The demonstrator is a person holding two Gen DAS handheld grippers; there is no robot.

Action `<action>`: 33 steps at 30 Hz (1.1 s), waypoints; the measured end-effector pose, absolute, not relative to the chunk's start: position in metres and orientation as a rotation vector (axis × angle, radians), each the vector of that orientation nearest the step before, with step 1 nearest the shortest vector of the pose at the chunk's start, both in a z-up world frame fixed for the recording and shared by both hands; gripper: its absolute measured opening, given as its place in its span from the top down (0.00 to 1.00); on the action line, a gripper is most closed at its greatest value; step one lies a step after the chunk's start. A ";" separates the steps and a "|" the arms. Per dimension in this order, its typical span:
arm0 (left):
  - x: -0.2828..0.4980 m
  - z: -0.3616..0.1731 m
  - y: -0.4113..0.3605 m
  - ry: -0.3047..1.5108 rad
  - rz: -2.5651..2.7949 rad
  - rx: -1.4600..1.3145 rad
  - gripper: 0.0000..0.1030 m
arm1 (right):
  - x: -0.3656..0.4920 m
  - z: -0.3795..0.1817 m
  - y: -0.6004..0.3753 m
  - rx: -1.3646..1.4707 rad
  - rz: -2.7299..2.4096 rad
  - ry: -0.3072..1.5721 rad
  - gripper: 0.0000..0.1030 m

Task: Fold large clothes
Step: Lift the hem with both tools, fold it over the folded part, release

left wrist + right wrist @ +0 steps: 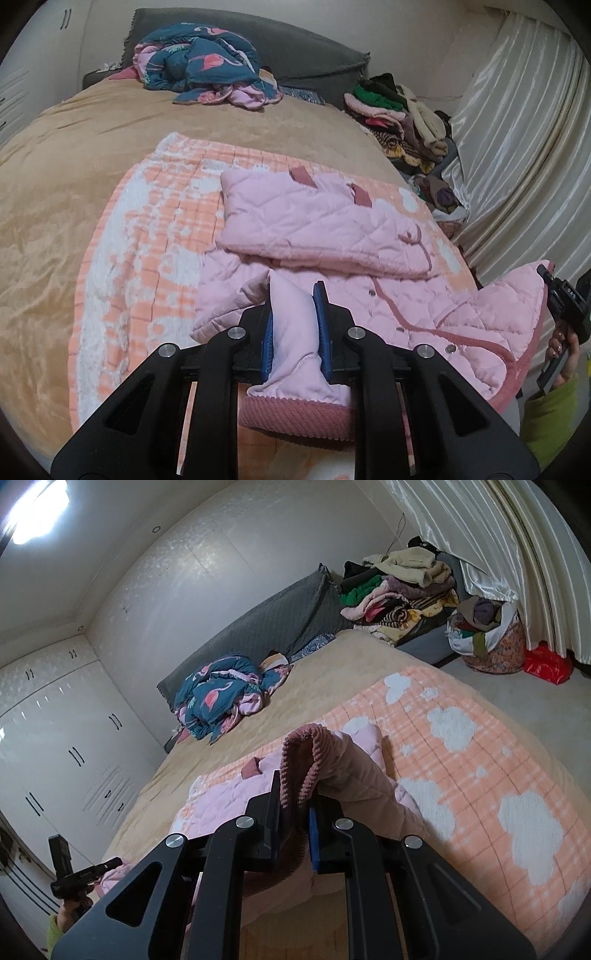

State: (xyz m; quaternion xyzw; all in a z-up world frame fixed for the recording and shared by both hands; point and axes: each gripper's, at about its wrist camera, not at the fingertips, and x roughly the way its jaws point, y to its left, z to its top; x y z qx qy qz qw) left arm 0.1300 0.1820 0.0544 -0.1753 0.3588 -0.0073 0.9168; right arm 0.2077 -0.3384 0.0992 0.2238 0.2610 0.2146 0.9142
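A pink quilted jacket [325, 225] with darker pink corduroy trim lies on an orange-and-white cloud blanket [147, 229] on the bed, one part folded over on top. My left gripper [295, 295] is shut on the jacket's near sleeve, cuff hanging toward me. My right gripper [293, 794] is shut on a corduroy-trimmed edge of the jacket [332, 760] and holds it lifted above the blanket [461, 746]. The right gripper also shows at the right edge of the left wrist view [565, 299], at the raised jacket corner.
A tan bedspread [74, 147] covers the bed. A blue flamingo quilt [203, 62] is bunched by the grey headboard [295, 44]. A clothes pile [399, 110] and a full laundry bag [487, 638] stand by the curtain [517, 129]. White wardrobes [55, 757] line the left wall.
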 end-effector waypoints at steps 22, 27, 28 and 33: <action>0.183 0.118 0.200 0.628 0.078 -0.297 0.89 | 0.276 0.161 -0.321 0.414 0.406 0.467 0.90; 0.199 0.120 0.204 0.632 0.090 -0.303 0.89 | 0.288 0.161 -0.321 0.411 0.400 0.472 0.90; 0.203 0.121 0.204 0.631 0.093 -0.303 0.89 | 0.291 0.160 -0.322 0.409 0.400 0.473 0.90; 0.216 0.122 0.204 0.629 0.109 -0.290 0.89 | 0.308 0.155 -0.323 0.416 0.391 0.479 0.90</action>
